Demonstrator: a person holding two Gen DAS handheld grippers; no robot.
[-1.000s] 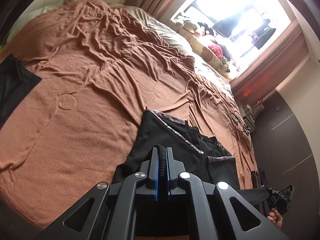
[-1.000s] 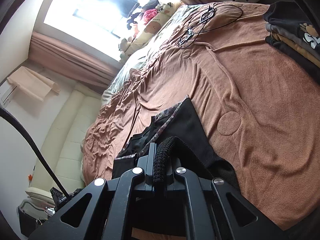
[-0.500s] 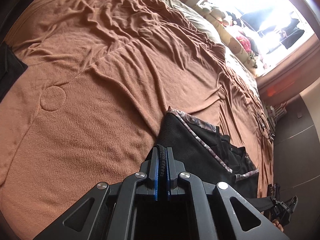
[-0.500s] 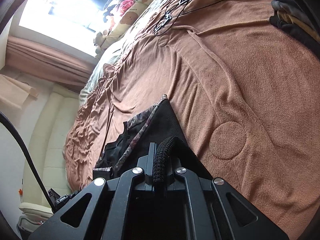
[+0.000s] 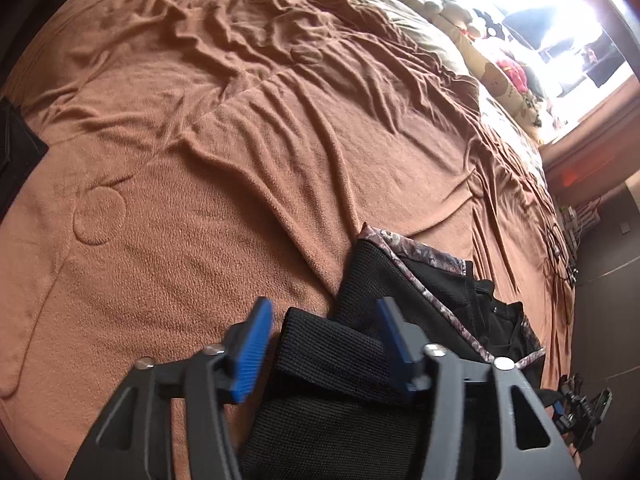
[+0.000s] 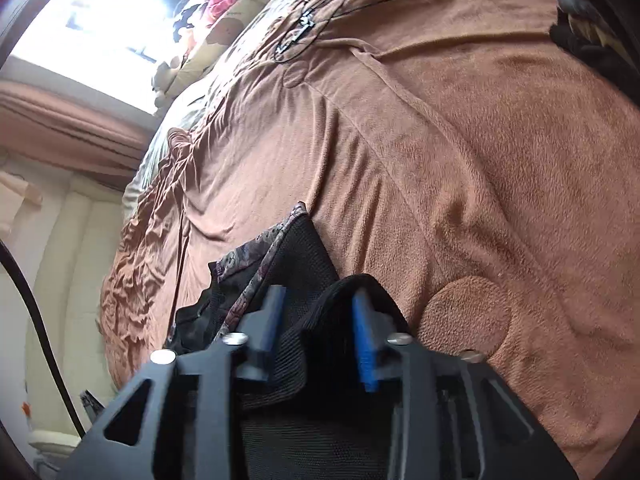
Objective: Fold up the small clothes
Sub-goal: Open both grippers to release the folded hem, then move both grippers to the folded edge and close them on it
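With both the left gripper (image 5: 324,344) and right gripper (image 6: 318,328) open over the black garment (image 5: 372,276) on the blanket (image 5: 240,184), we advise withdrawing straight back without snagging the fold.

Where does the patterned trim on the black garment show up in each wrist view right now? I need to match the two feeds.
Left wrist: the patterned trim runs diagonally at lower right, beyond the open left gripper.
Right wrist: the trim sits lower centre-left, just beyond the open right gripper.
Shared landmark: the bright window, upper right in the left view, upper left in the right.
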